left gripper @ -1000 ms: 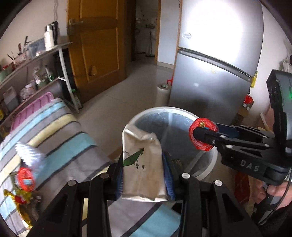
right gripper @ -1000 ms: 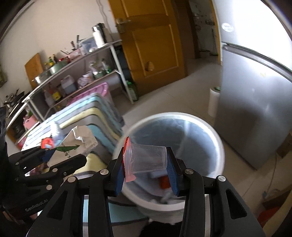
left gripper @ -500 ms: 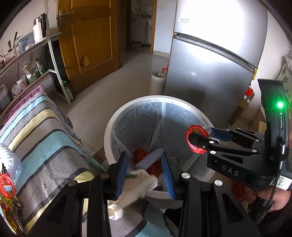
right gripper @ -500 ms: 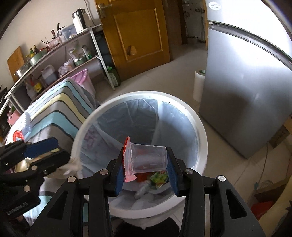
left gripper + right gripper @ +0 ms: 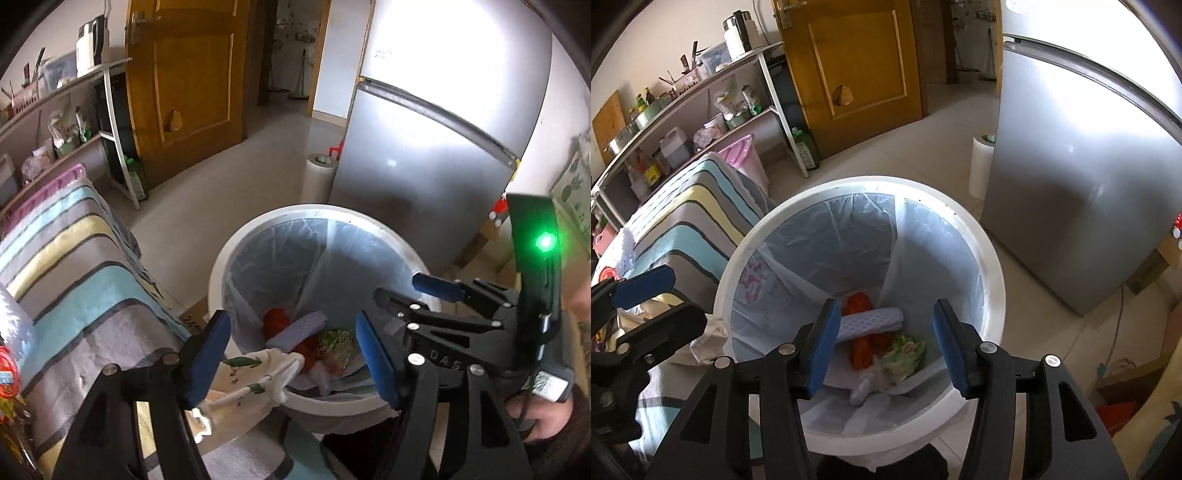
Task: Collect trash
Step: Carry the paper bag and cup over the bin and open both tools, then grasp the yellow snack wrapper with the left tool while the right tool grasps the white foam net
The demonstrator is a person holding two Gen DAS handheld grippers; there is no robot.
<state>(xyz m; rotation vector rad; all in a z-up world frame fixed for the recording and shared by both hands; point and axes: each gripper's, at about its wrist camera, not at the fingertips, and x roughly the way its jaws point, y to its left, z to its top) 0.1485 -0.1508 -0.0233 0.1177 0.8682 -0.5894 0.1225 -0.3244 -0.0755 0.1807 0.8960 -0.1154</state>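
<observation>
Drop step: both black blue-padded grippers, left gripper (image 5: 291, 354) and right gripper (image 5: 882, 341), are opening, empty, over the white lined trash bin (image 5: 991, 258) at frame centre. The crumpled white paper bag (image 5: 255, 384) snags on its rim, lower left; next, nudge it in.

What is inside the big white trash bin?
The trash bin holds a clear plastic liner, something crumpled and red, a white dotted pad and a green wrapper. Anything beneath that pile is covered.

Left gripper (image 5: 293, 354): low in frame, jaws opening, nothing pinched.
Right gripper (image 5: 882, 341): low centre, jaws opening, apparently empty.
</observation>
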